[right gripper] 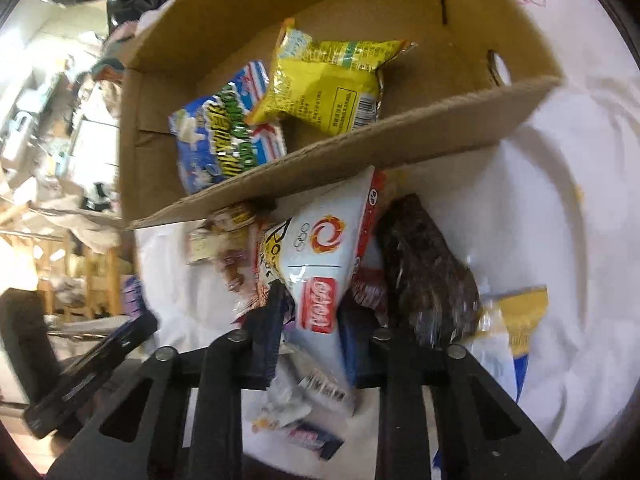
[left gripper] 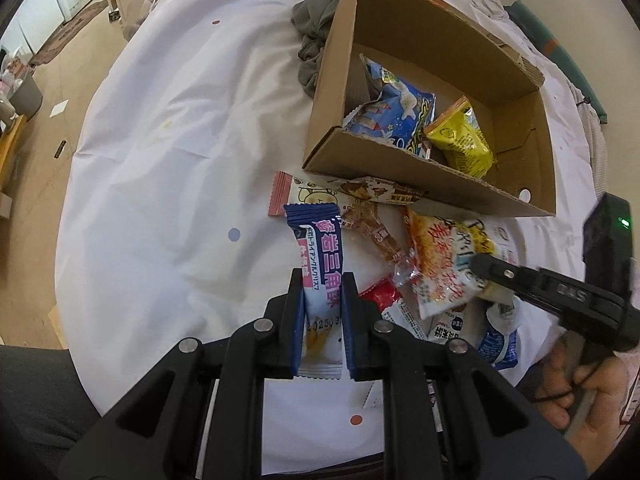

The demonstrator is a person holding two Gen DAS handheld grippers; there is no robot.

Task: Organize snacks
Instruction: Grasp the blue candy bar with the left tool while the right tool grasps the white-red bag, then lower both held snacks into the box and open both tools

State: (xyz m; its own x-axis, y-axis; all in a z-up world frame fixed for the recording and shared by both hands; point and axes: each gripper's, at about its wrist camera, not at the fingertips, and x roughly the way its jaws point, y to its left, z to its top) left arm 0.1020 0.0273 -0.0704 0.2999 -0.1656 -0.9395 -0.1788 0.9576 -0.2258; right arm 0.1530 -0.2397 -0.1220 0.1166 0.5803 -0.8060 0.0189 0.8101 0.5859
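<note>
Left wrist view: the left gripper (left gripper: 322, 300) clamps a blue-and-white snack packet (left gripper: 318, 268) above the white tabletop (left gripper: 168, 152), near the brown cardboard box (left gripper: 436, 184).

Right wrist view: the right gripper (right gripper: 310, 320) pinches a white-and-red snack bag (right gripper: 330, 256) lying against the box (right gripper: 360, 148), which holds a yellow packet (right gripper: 324, 88).

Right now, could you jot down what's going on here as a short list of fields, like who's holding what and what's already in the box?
surface: white cloth with coloured dots
box: open cardboard box standing on the cloth
in the box: blue packet and yellow packet
left gripper: shut on a blue and white snack bar, lifted upright
right gripper: closed around a white packet from the pile
still outside: a pile of snacks in front of the box, including a dark packet
</note>
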